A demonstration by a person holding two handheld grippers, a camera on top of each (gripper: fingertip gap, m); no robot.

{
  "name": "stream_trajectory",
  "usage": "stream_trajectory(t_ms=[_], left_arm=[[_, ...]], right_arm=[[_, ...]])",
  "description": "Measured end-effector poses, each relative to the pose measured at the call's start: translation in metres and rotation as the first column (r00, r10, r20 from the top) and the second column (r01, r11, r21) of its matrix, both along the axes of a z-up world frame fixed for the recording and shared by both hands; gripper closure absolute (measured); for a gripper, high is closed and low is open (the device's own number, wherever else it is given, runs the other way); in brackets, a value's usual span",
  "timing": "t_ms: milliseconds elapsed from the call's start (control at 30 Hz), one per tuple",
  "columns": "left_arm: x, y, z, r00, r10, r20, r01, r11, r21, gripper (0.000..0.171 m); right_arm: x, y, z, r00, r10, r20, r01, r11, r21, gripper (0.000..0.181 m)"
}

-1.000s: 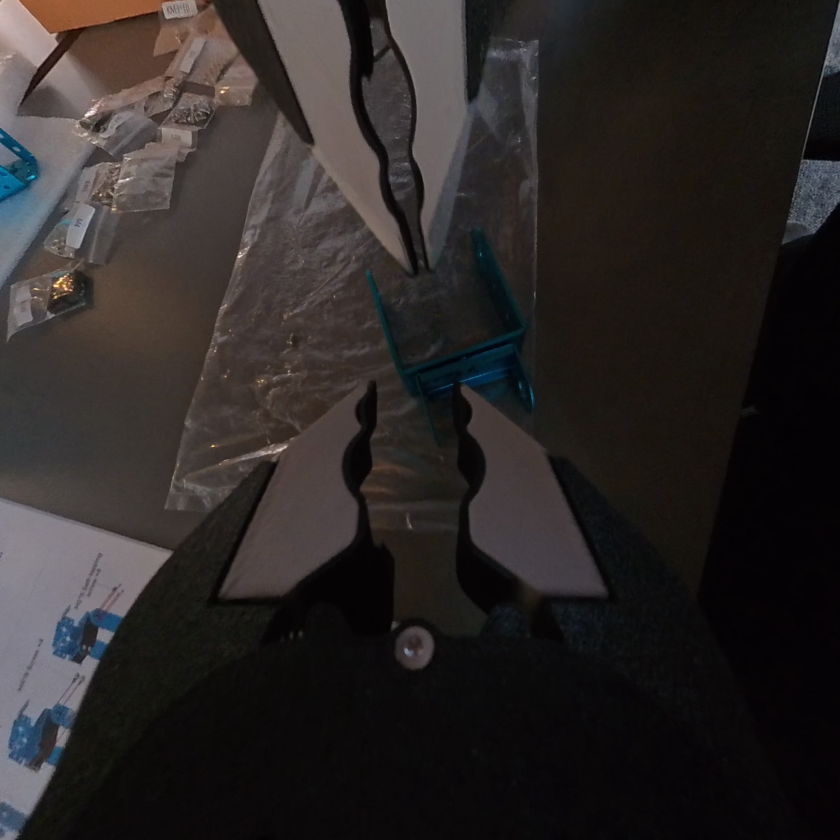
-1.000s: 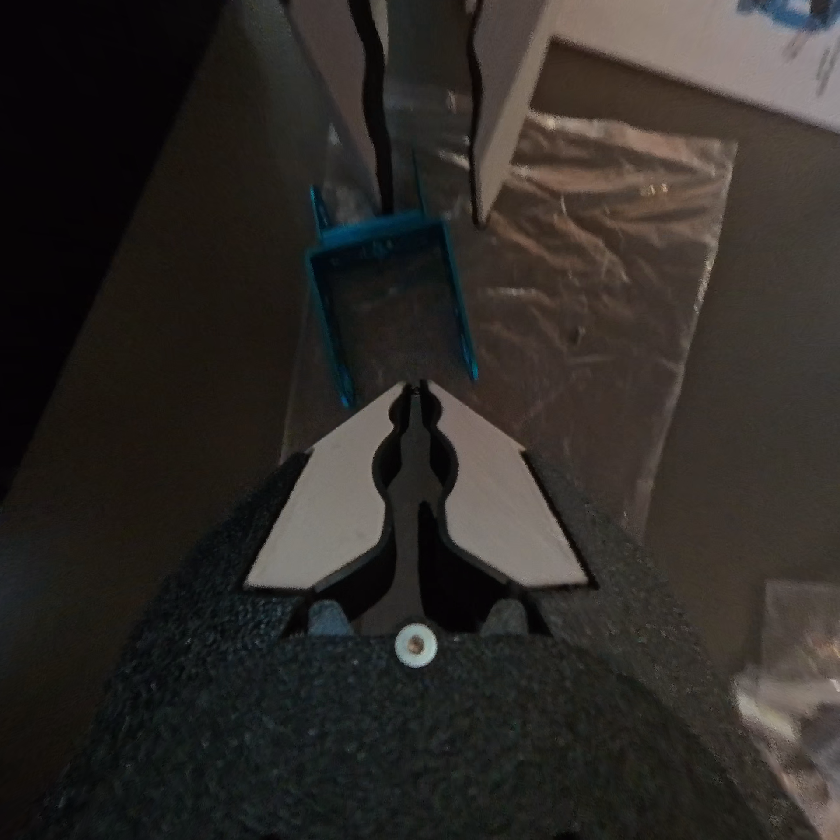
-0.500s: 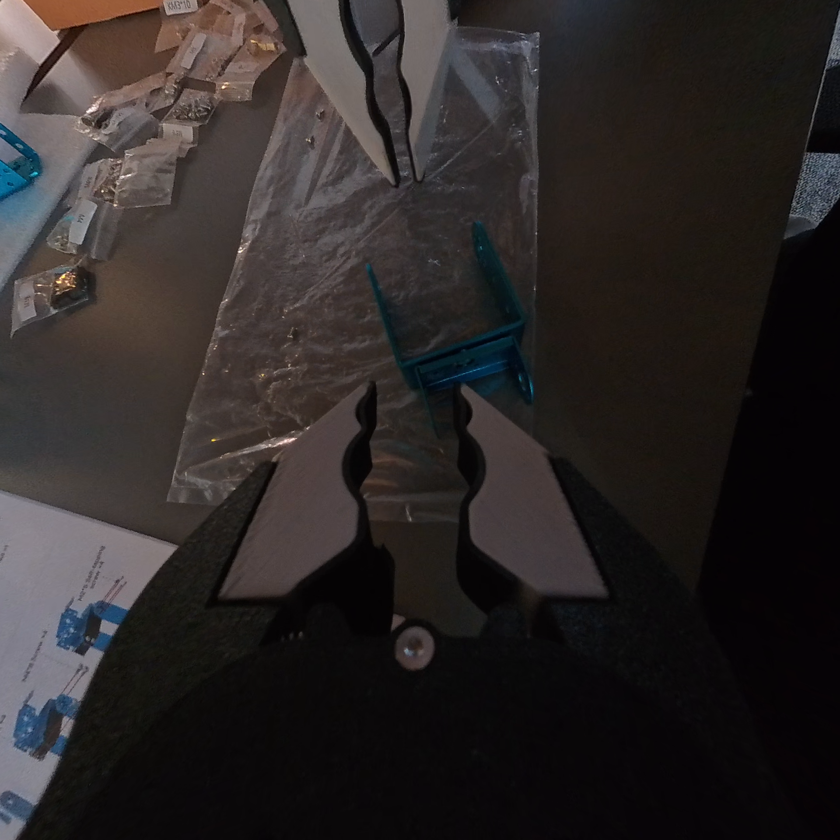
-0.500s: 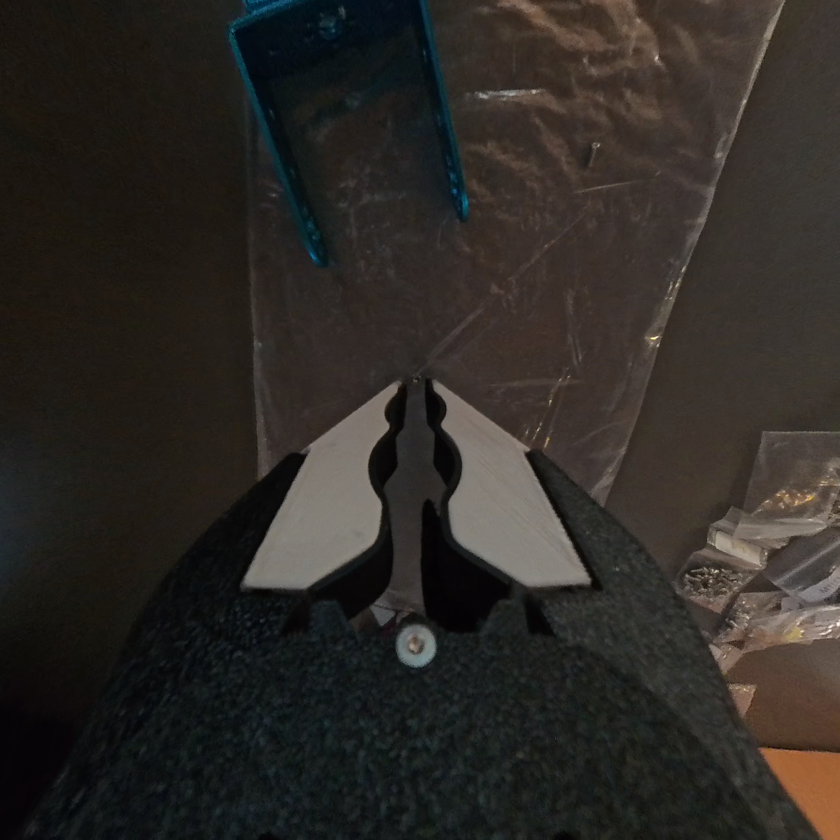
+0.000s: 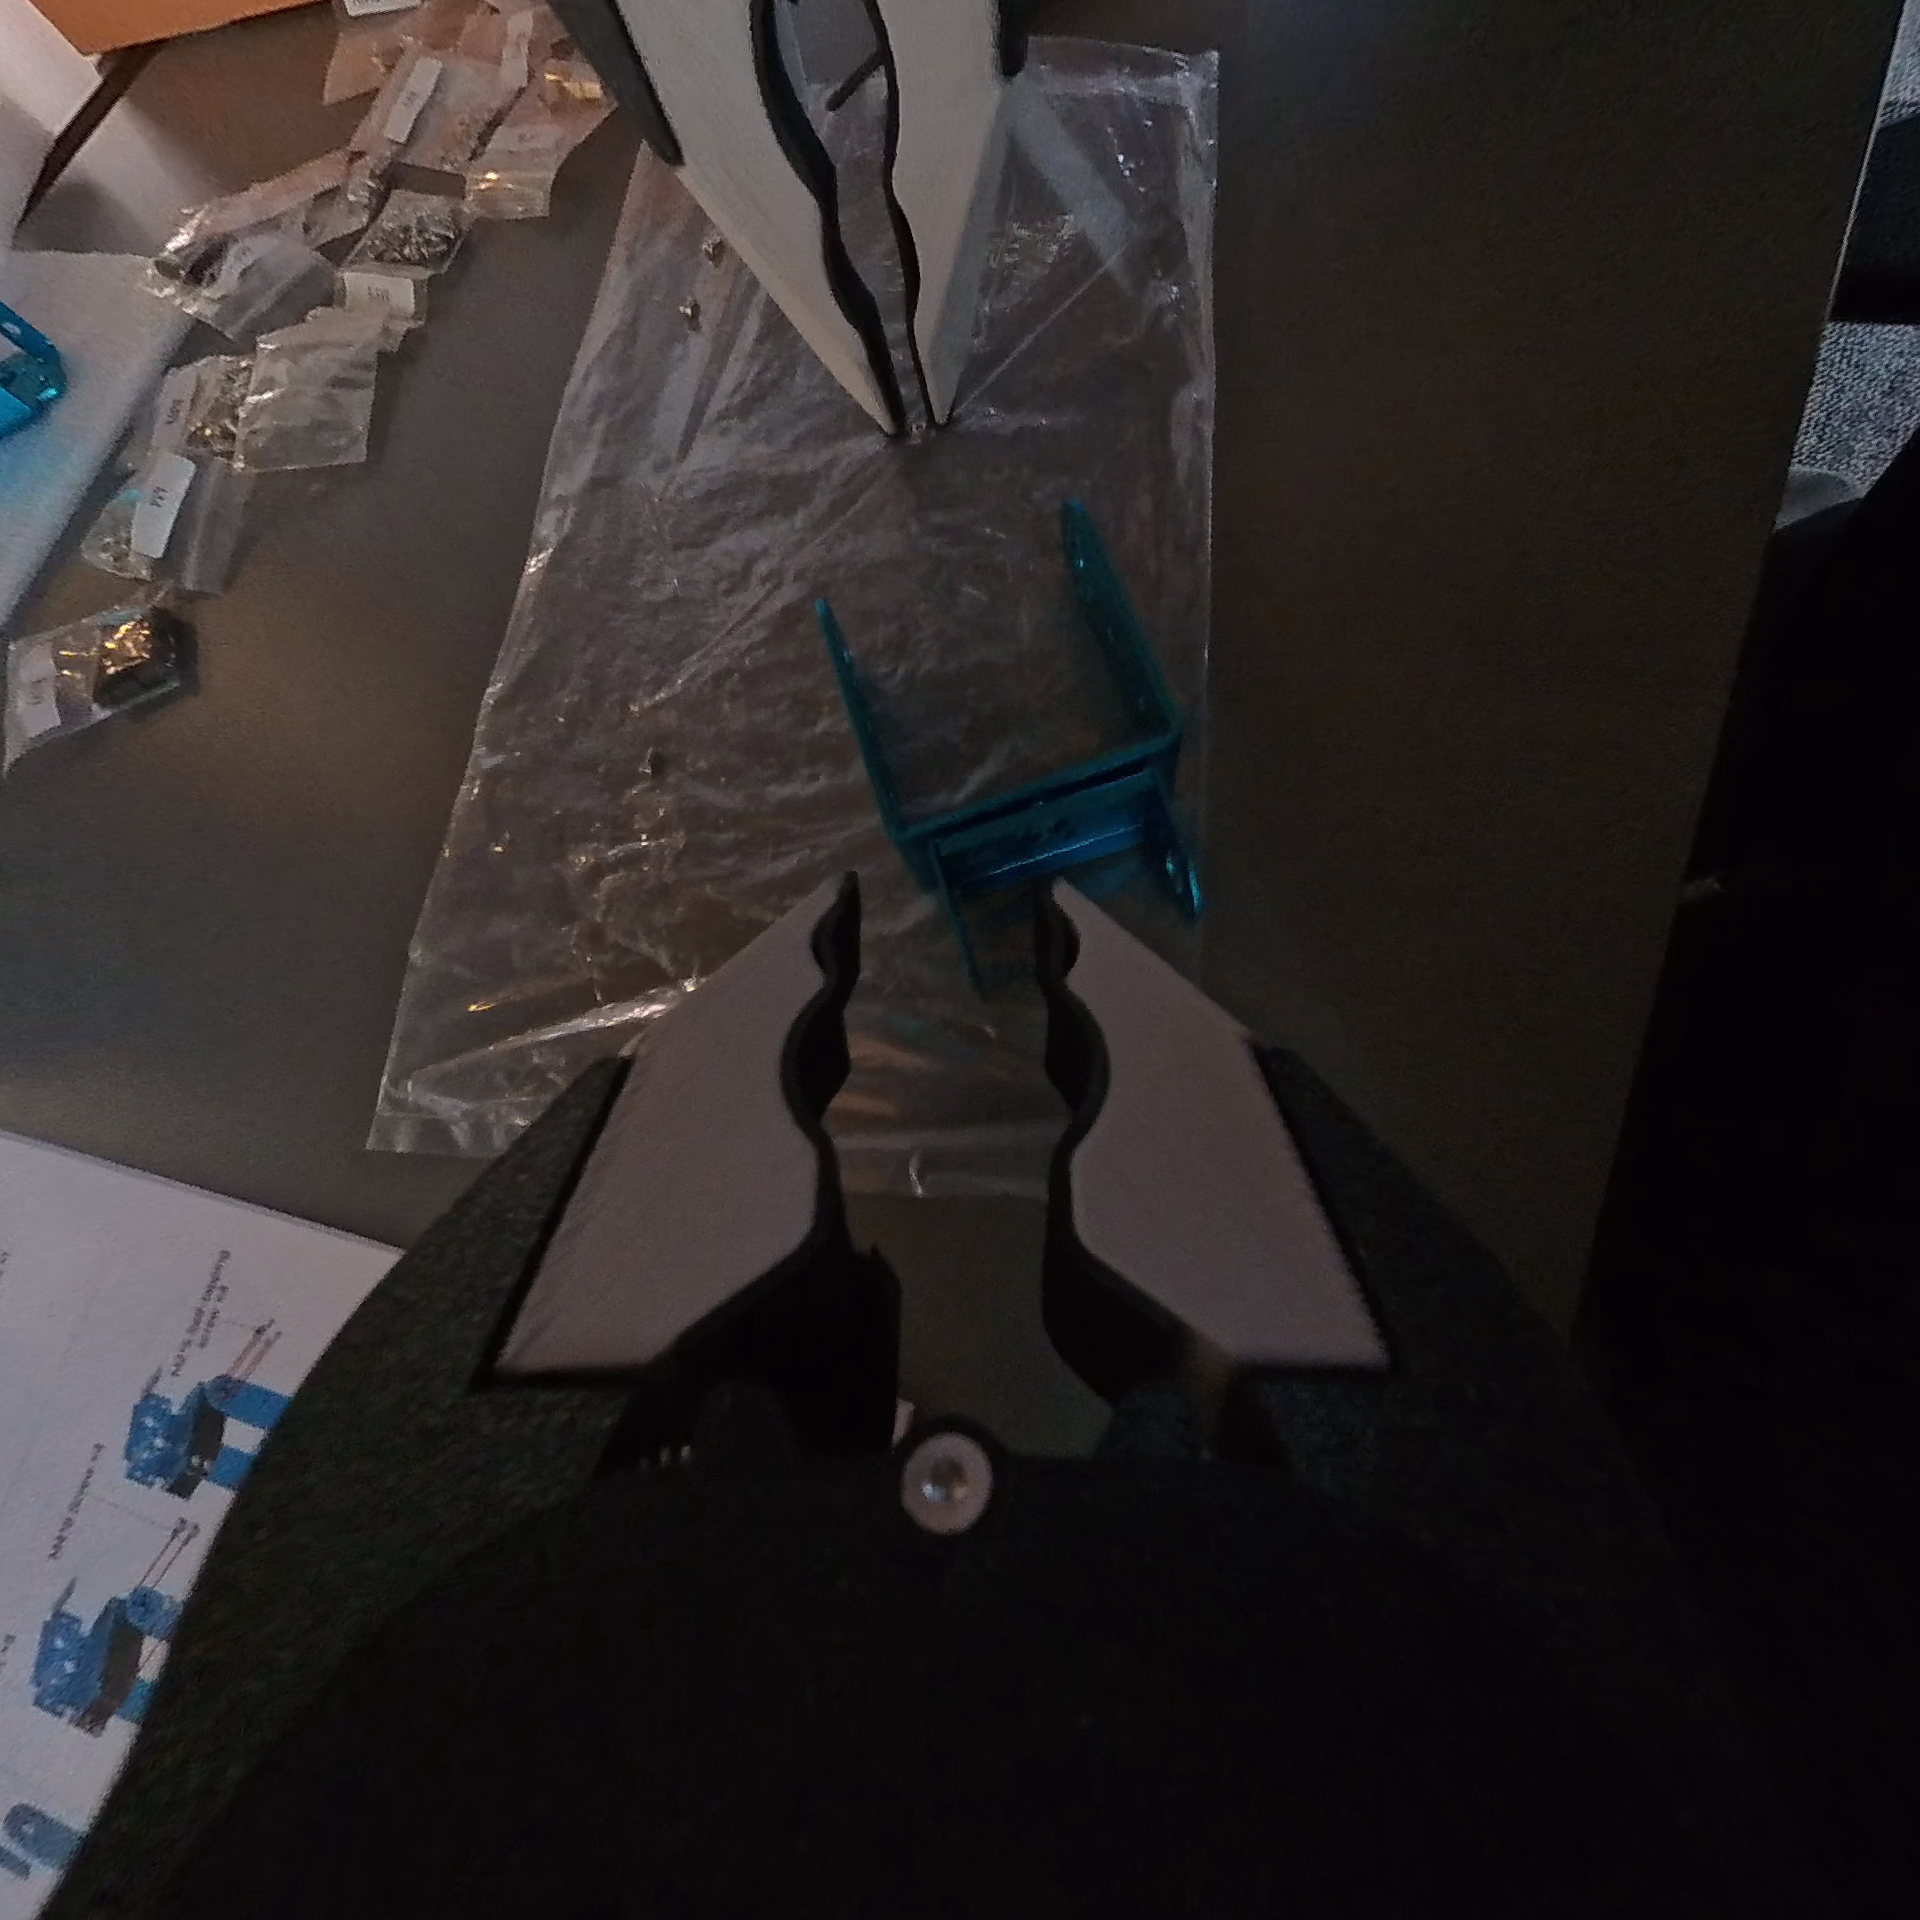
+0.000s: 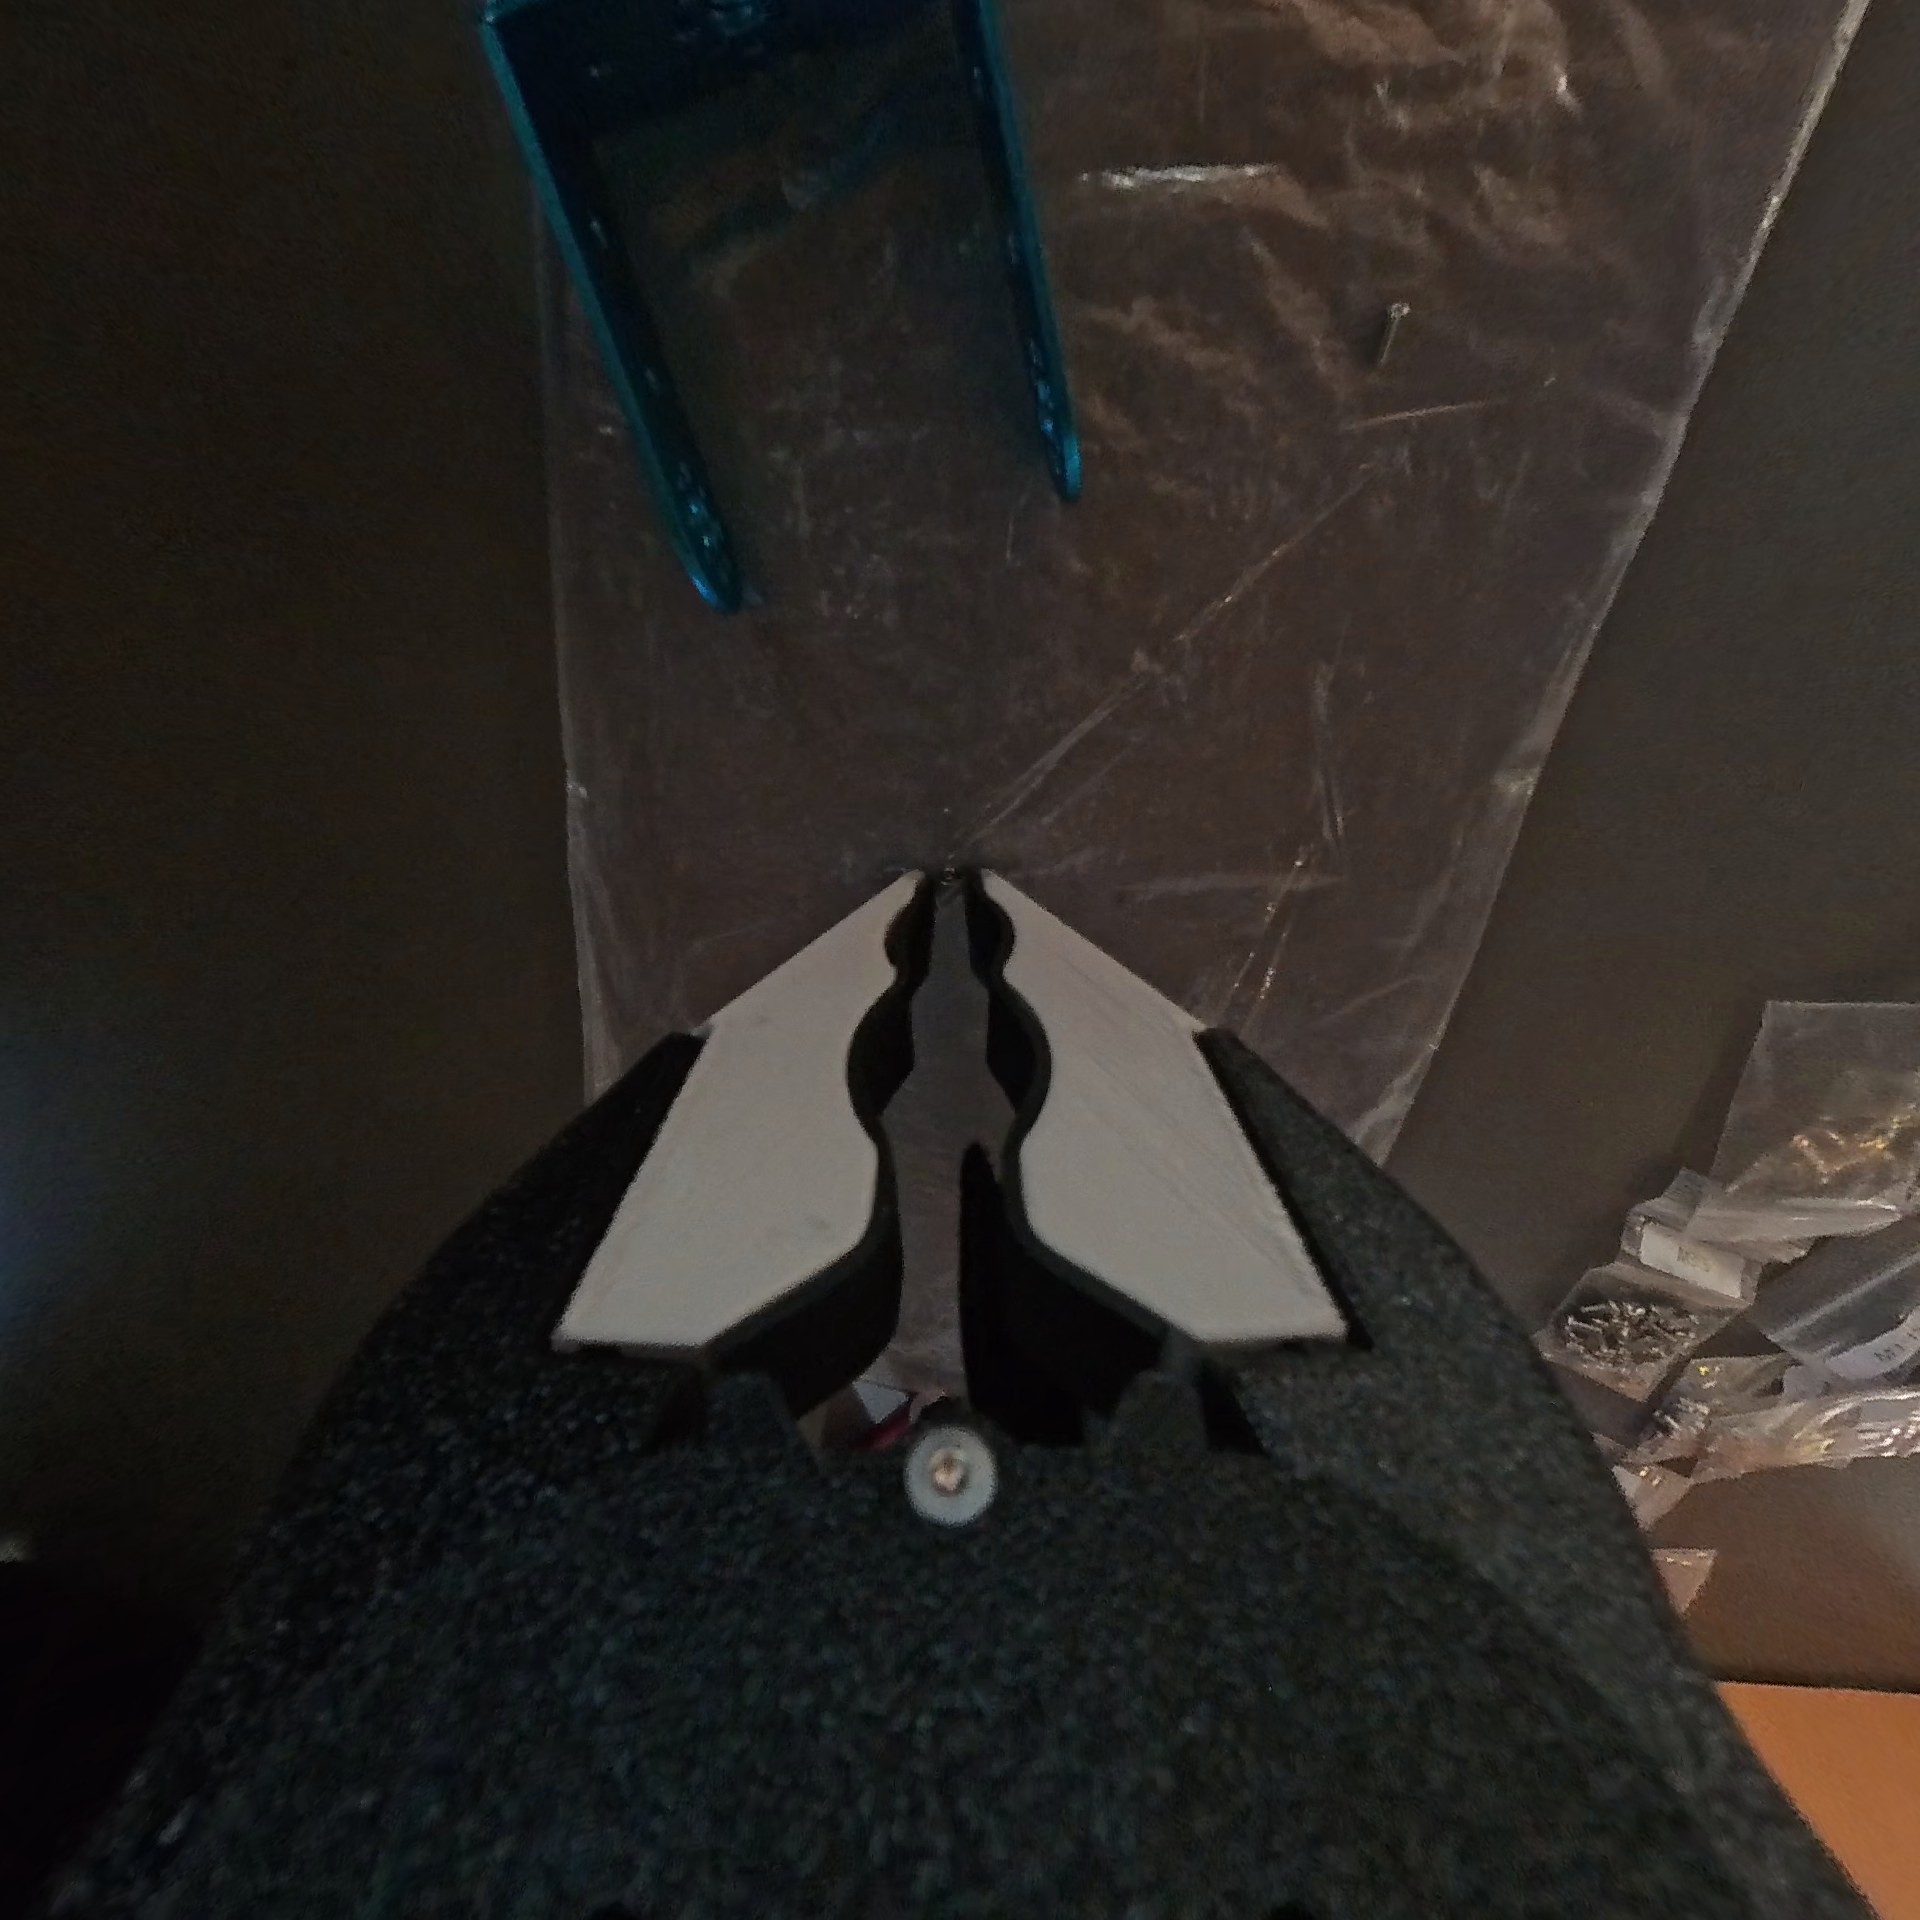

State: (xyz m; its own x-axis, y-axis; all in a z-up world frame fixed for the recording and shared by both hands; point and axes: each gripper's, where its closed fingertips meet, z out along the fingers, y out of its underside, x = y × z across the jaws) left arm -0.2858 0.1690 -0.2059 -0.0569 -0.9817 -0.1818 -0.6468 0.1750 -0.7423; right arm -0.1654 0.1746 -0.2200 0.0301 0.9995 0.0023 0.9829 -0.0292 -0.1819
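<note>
A blue metal U-shaped bracket [image 5: 1039, 831] lies on a clear plastic bag [image 5: 675, 623] on a dark table [image 5: 1455, 520]. My left gripper [image 5: 954, 891] is open and empty. Its tips sit just short of the bracket's cross piece. My right gripper [image 5: 914, 424] comes in from the far side, with its jaws nearly together at the bag's surface. Creases in the film run to its tips. In the right wrist view my right gripper [image 6: 945, 878] is on the bag [image 6: 1247, 623], and the bracket's two arms [image 6: 649, 416] point toward it, a short way off.
Several small bags of screws [image 5: 301, 260] lie at the far left and also show in the right wrist view [image 6: 1704, 1299]. A printed sheet [image 5: 156, 1455] lies near left. Loose screws [image 5: 655, 764] lie on the bag. A cardboard box [image 6: 1849, 1787] shows. The table edge [image 5: 1808, 416] is at right. Spacing between my two grippers at the tips: around 12 cm.
My right gripper, still shut, has drawn back from the bracket toward the bag's far end and has since come slightly lower. My left gripper and the bracket have not moved.
</note>
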Motion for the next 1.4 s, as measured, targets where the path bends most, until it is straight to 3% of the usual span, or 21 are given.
stream_trajectory(t_ms=[700, 900, 1400], left_arm=[[-0.0007, 0.0019, 0.0004, 1.000, 0.012, -0.001, -0.012, 1.000, -0.003, 0.139], [-0.0017, 0.0024, 0.0002, 1.000, 0.011, -0.005, -0.011, 1.000, 0.000, 0.139], [0.0000, 0.0025, 0.0009, 1.000, 0.012, -0.001, -0.012, 1.000, -0.003, 0.139]], right_arm=[[0.0021, 0.0033, 0.0057, 0.998, 0.025, -0.064, -0.022, 0.999, 0.037, 0.181], [0.0000, 0.0007, 0.0049, 0.998, 0.015, -0.060, -0.014, 1.000, 0.018, 0.174], [-0.0029, 0.0020, 0.0056, 0.997, 0.027, -0.076, -0.025, 0.999, 0.031, 0.181]])
